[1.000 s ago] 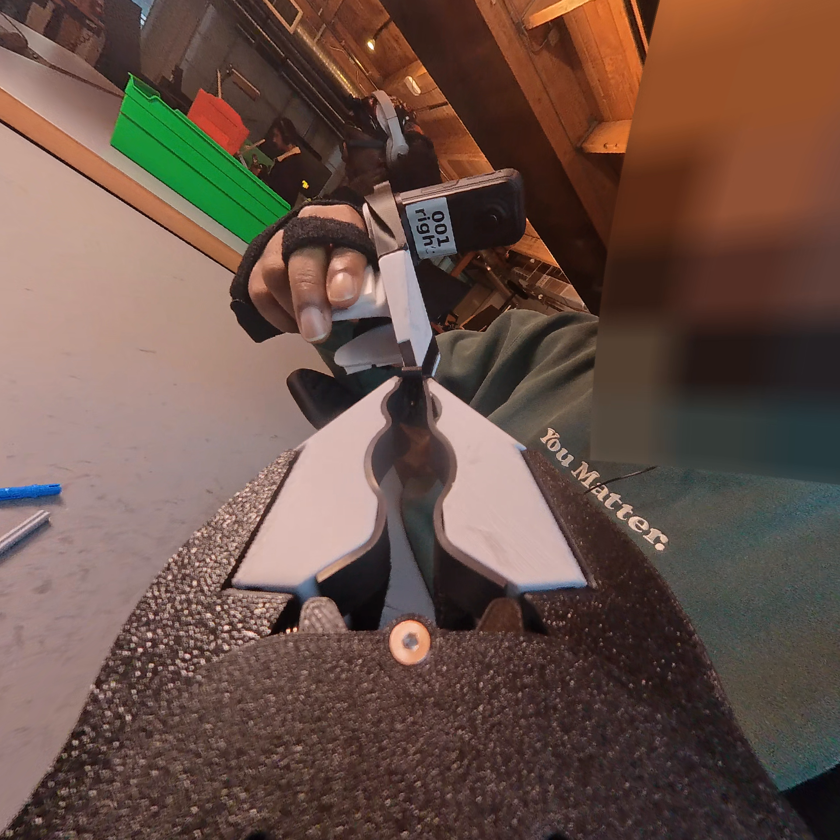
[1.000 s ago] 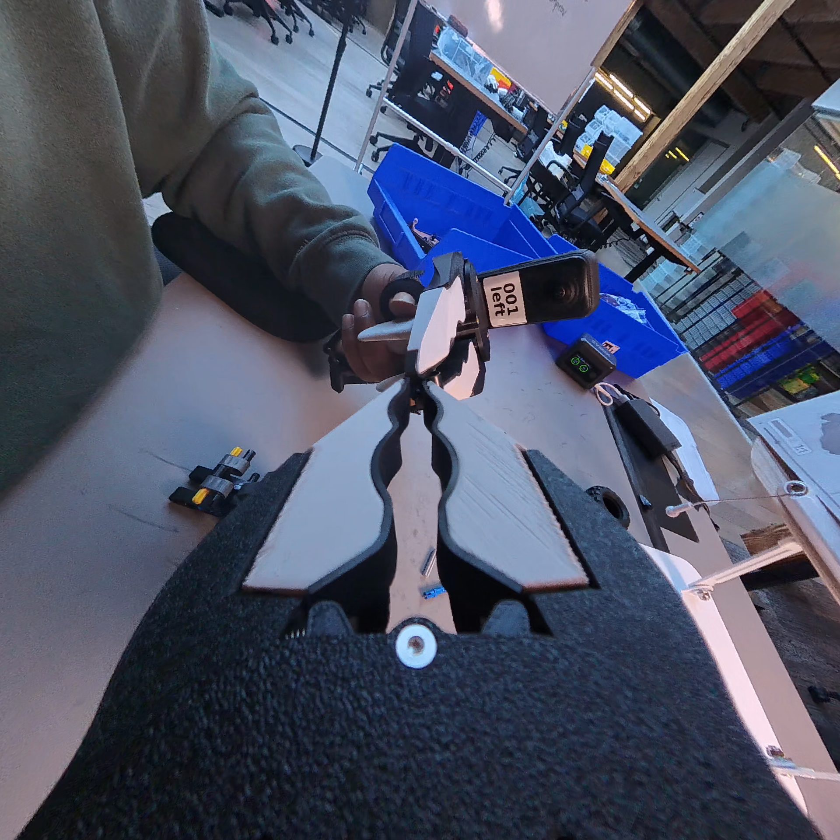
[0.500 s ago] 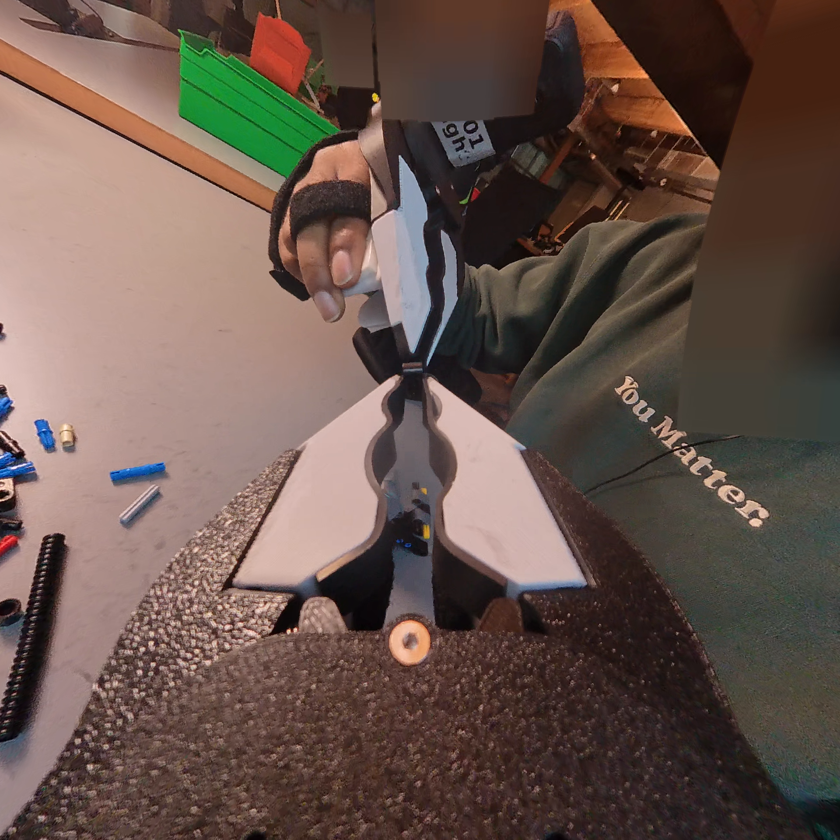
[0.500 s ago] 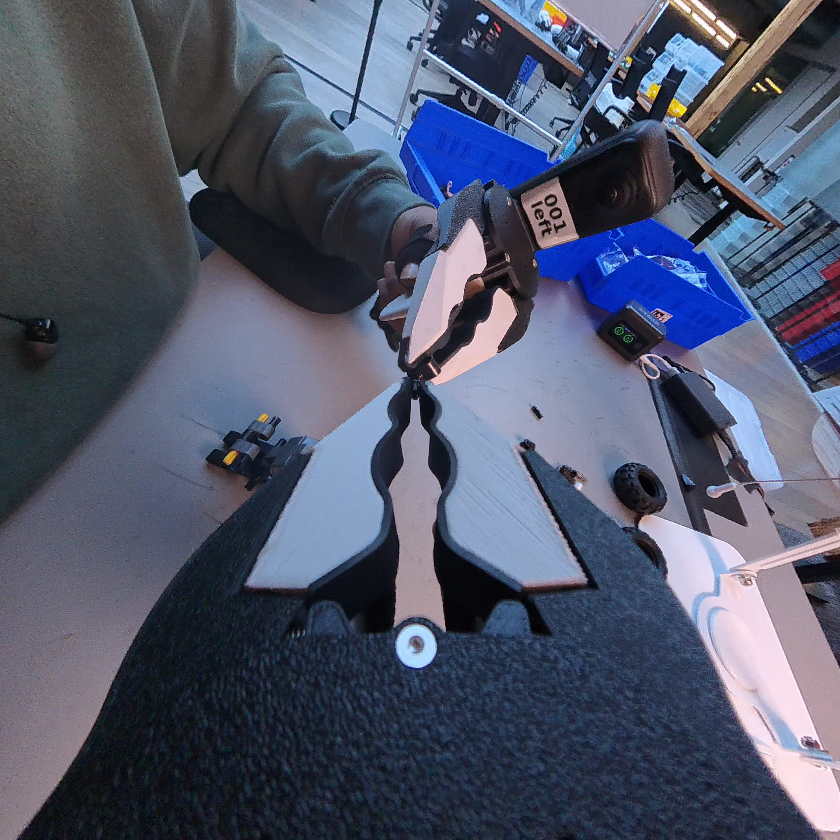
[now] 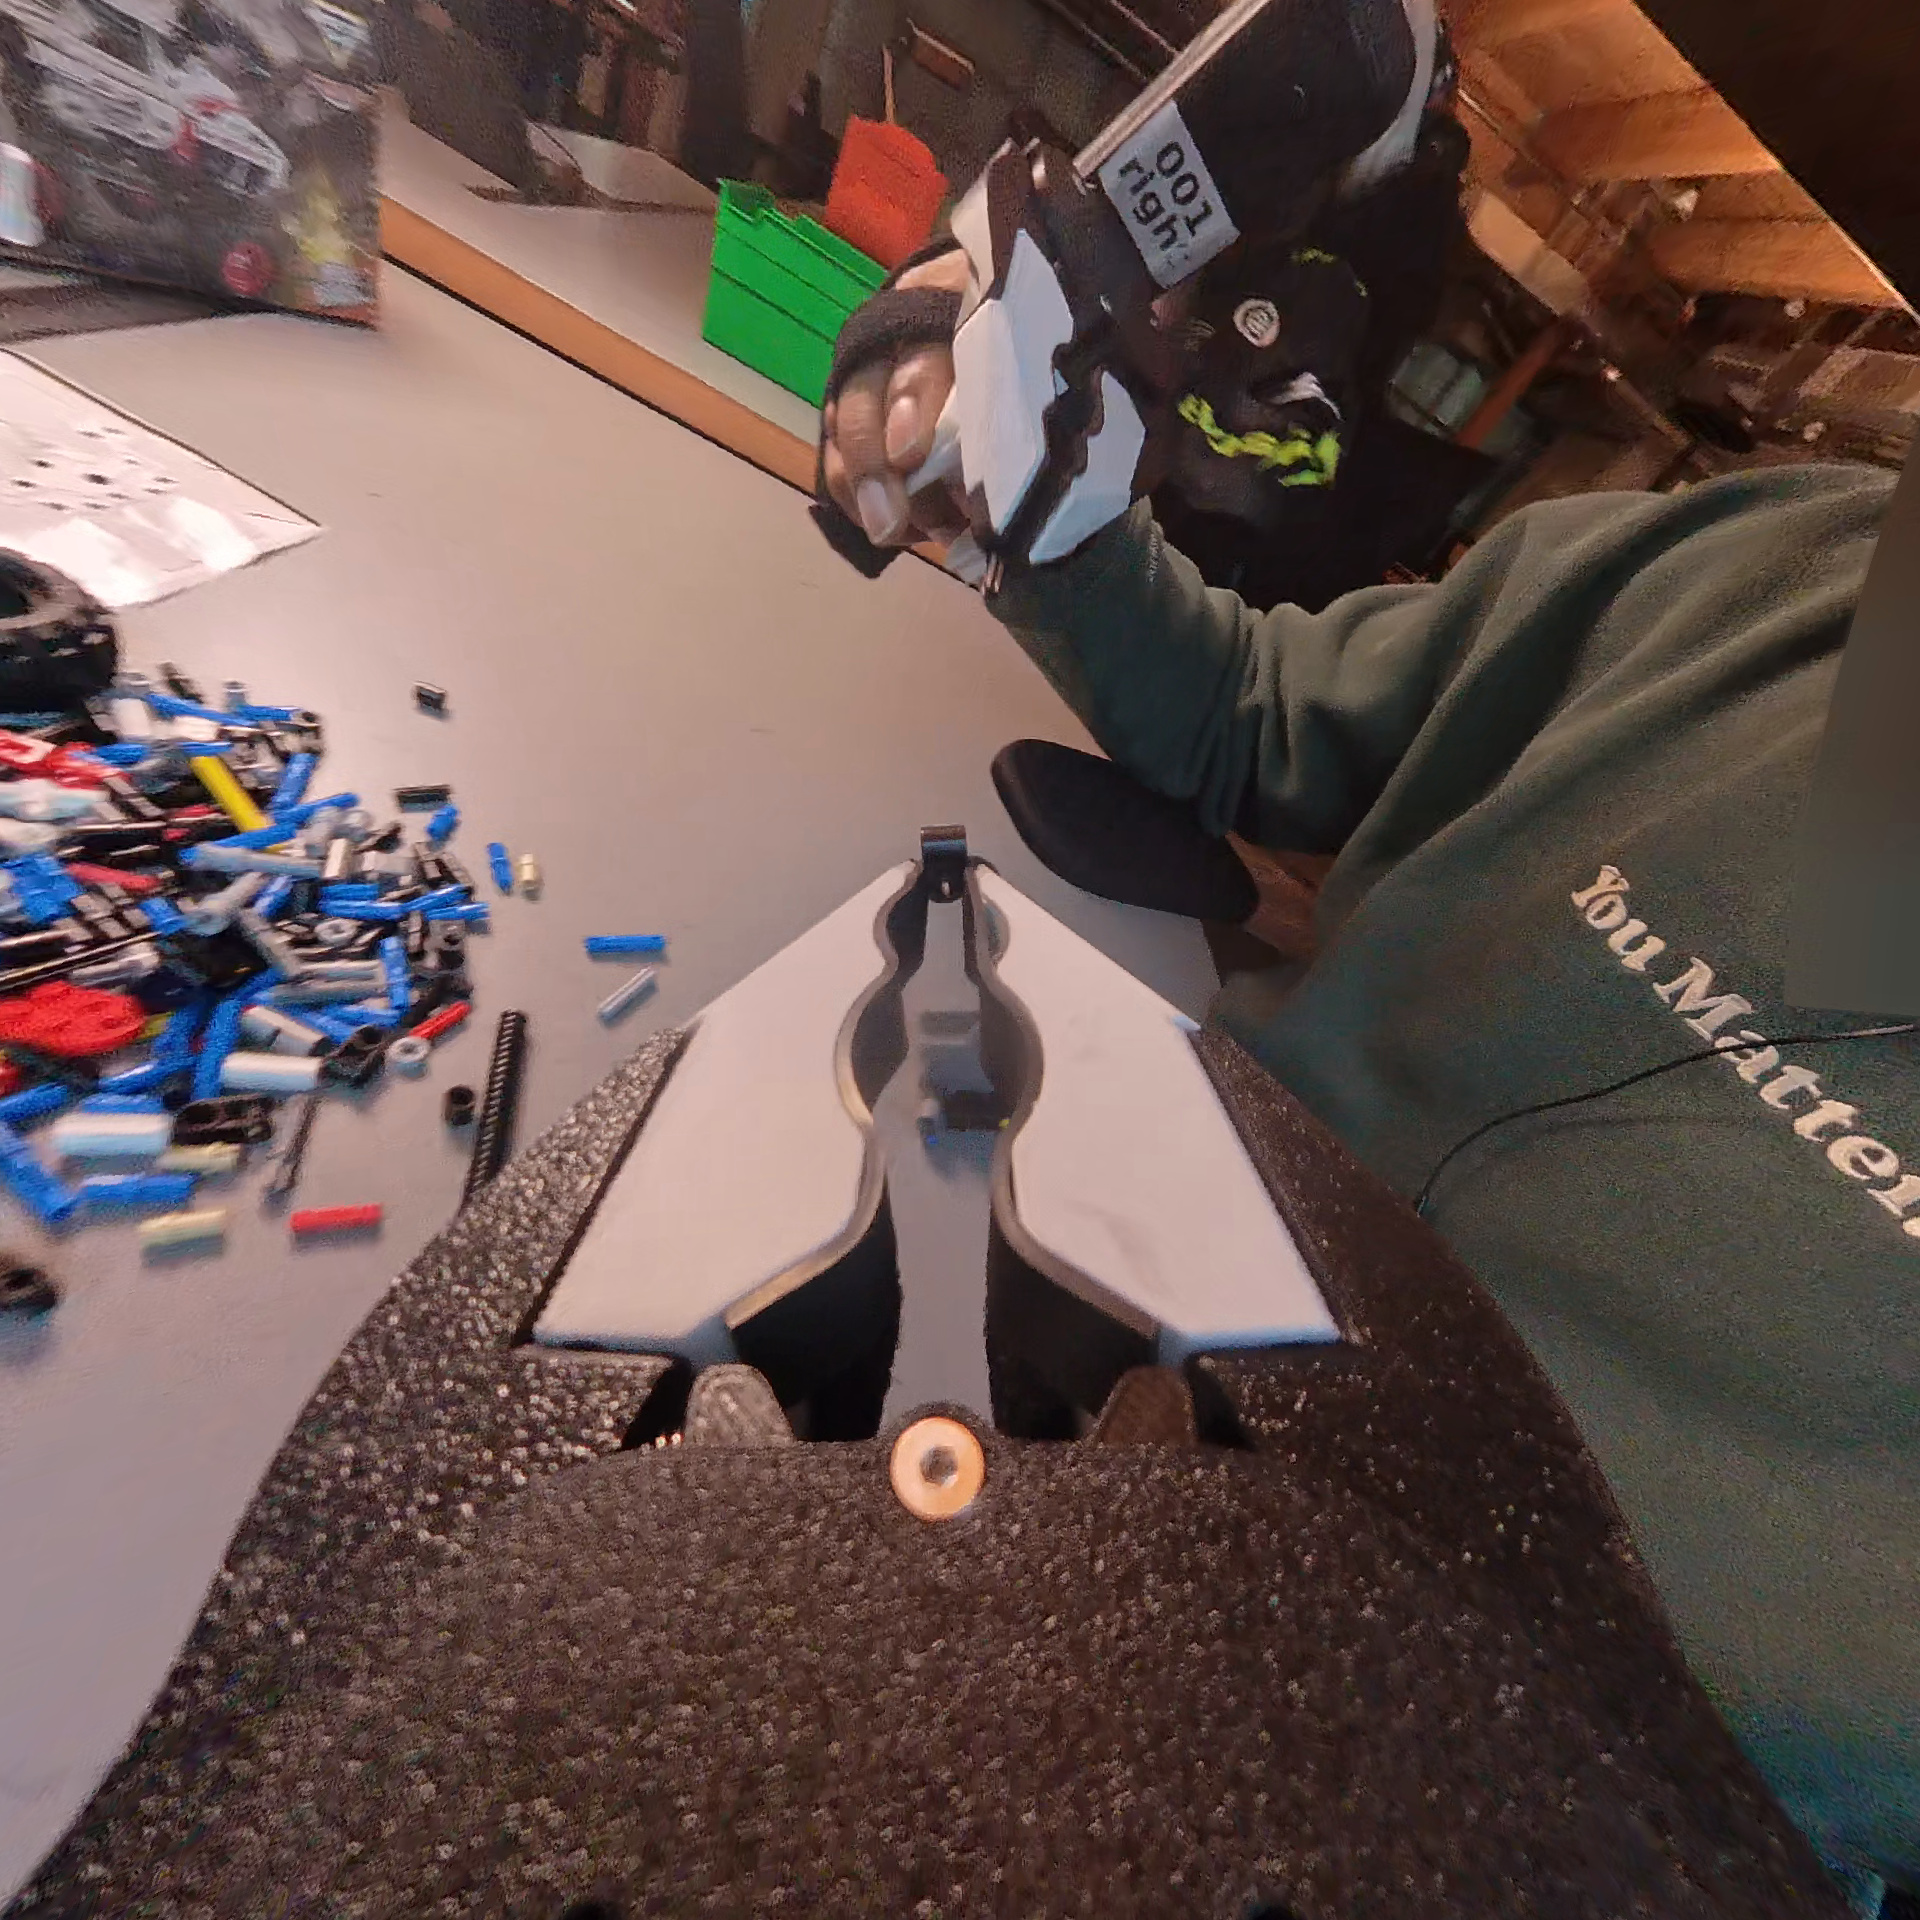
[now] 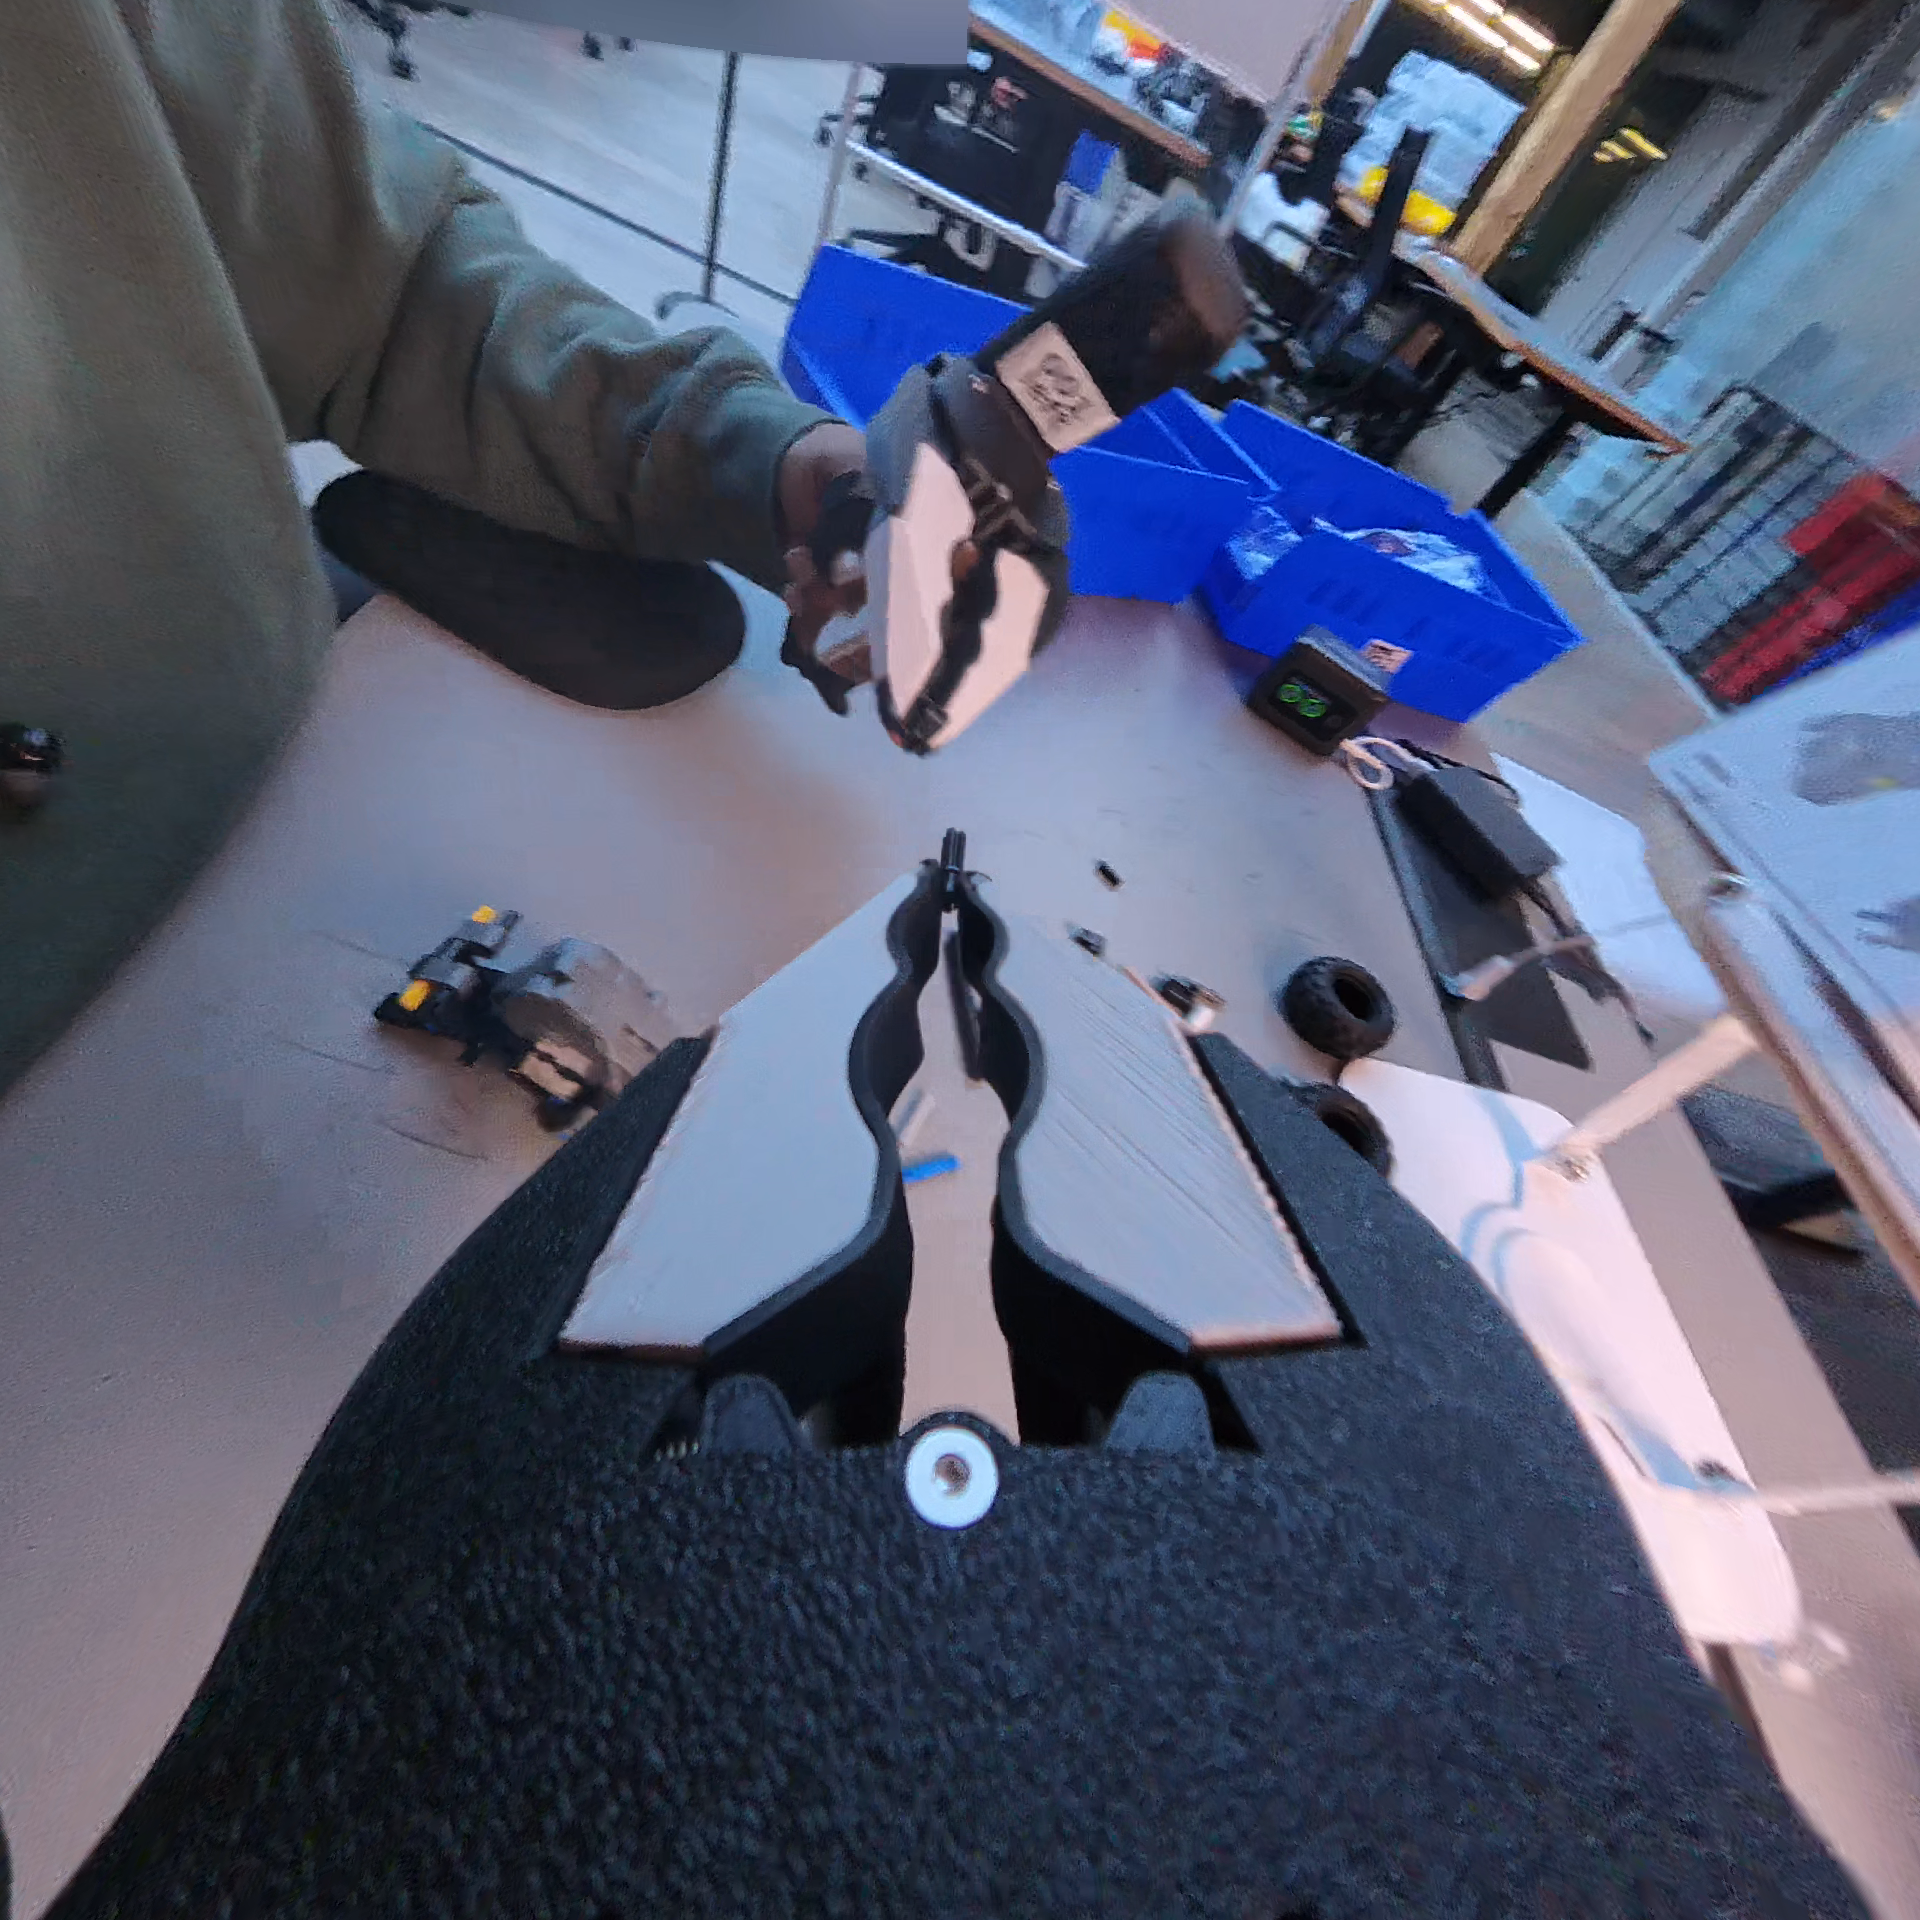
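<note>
Left gripper pinches a black piece; right gripper pinches a black pin. Parts pile lies left.

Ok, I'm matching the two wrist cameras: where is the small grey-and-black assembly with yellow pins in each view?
Left wrist view: the assembly lies on the table, seen through the gap behind the left gripper tips.
Right wrist view: the assembly lies on the table at centre left.
Shared landmark: the loose blue pin lying by a grey pin.
</note>
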### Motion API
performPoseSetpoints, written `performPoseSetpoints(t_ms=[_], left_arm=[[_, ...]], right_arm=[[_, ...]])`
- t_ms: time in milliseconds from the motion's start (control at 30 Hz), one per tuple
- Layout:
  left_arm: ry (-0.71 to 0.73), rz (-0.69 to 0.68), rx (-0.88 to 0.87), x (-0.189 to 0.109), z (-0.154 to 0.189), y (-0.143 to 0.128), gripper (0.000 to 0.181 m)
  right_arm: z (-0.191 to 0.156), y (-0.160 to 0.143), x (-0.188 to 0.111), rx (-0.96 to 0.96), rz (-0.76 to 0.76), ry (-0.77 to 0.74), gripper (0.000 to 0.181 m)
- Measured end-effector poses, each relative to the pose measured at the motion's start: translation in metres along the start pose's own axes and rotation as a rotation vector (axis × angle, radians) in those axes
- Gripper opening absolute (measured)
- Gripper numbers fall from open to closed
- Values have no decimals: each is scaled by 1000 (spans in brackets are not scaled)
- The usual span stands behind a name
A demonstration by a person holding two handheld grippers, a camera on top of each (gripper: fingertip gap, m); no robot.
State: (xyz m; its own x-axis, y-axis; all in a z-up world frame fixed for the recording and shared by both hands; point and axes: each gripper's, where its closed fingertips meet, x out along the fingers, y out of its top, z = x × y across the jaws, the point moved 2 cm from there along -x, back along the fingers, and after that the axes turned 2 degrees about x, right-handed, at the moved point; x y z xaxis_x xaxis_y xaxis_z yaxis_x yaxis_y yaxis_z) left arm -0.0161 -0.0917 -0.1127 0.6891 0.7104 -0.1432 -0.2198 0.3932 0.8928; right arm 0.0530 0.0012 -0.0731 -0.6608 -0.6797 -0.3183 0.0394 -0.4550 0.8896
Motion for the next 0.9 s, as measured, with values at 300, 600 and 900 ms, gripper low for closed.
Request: performPoseSetpoints(t_ms=[300, 600, 900], left_arm=[[507, -179, 93, -6, -74, -23, 6], [720, -358, 161, 9, -146, -24, 7], [702, -391, 186, 13, -148, -17, 33]], right_arm=[[81, -124, 79, 44, -364, -138, 4], [108, -125, 57, 109, -342, -244, 26], [100, -167, -30, 259, -443, -320, 18]])
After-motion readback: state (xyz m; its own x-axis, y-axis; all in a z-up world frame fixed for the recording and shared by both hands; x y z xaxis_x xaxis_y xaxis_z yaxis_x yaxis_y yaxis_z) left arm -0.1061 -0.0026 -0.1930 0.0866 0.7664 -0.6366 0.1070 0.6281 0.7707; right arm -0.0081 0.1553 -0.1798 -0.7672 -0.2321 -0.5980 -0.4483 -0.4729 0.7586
